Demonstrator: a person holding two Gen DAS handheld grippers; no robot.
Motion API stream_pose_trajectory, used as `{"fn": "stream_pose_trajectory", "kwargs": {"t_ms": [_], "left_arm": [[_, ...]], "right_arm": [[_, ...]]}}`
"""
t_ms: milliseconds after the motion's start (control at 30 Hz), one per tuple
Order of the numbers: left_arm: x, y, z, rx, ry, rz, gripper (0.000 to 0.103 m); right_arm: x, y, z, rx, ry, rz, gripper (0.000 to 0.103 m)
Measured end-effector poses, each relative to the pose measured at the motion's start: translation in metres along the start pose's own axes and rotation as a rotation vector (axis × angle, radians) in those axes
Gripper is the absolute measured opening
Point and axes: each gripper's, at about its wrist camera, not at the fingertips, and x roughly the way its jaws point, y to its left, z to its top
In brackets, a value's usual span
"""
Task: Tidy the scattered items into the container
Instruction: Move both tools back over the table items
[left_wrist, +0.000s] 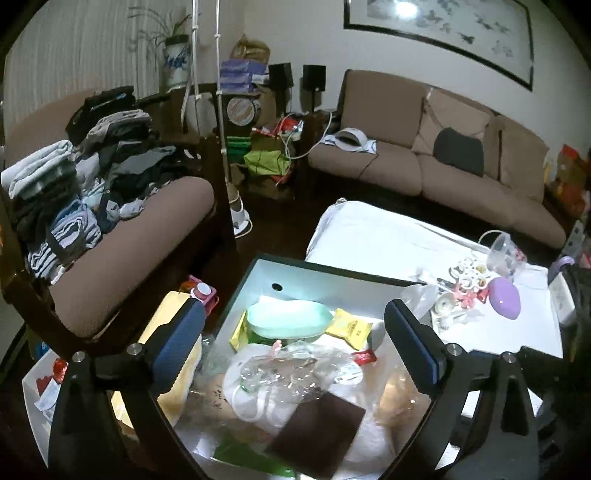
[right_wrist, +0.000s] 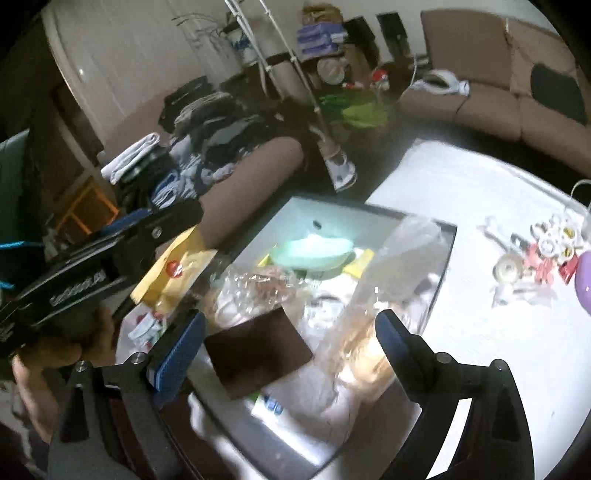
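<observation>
A dark-rimmed box (left_wrist: 266, 273) with a pale inside holds a mint green dish (left_wrist: 288, 317), yellow packets (left_wrist: 352, 326), crumpled clear plastic (left_wrist: 291, 373), a brown card (left_wrist: 317, 432) and a bag of bread (left_wrist: 399, 398). My left gripper (left_wrist: 295, 339) hangs open and empty over the box. In the right wrist view my right gripper (right_wrist: 291, 345) is open and empty above the same box (right_wrist: 448, 236), over the brown card (right_wrist: 258, 350) and the clear bread bag (right_wrist: 373, 332). Loose items stay on the white table (left_wrist: 373, 236): a purple oval case (left_wrist: 504, 297), white and pink rings (left_wrist: 467, 278), a clear cup (left_wrist: 502, 253).
A brown armchair (left_wrist: 147, 236) piled with clothes stands to the left, a brown sofa (left_wrist: 443, 162) behind the table. A yellow packet (left_wrist: 177, 369) and a white bin (left_wrist: 37, 391) lie left of the box. The left gripper body (right_wrist: 92, 258) shows in the right wrist view.
</observation>
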Motion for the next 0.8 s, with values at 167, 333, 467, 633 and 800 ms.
{"fn": "stream_pose_trajectory", "kwargs": {"t_ms": [167, 333, 467, 633, 800], "left_arm": [[-0.004, -0.03, 0.002, 0.008, 0.003, -0.12, 0.098], [-0.017, -0.077, -0.001, 0.043, -0.079, -0.262, 0.1], [-0.005, -0.118, -0.008, -0.046, -0.095, -0.44, 0.103], [0.056, -0.199, -0.033, 0.027, 0.068, -0.471, 0.103], [0.136, -0.286, -0.078, 0.183, 0.25, -0.384, 0.103]], "right_arm": [[-0.06, -0.032, -0.006, 0.039, -0.152, -0.007, 0.096], [-0.124, -0.098, -0.038, 0.016, -0.209, -0.228, 0.095], [-0.151, -0.18, -0.08, 0.054, -0.114, -0.464, 0.095], [-0.189, -0.262, -0.131, 0.25, -0.069, -0.535, 0.095], [-0.214, -0.317, -0.167, 0.471, -0.105, -0.54, 0.095]]}}
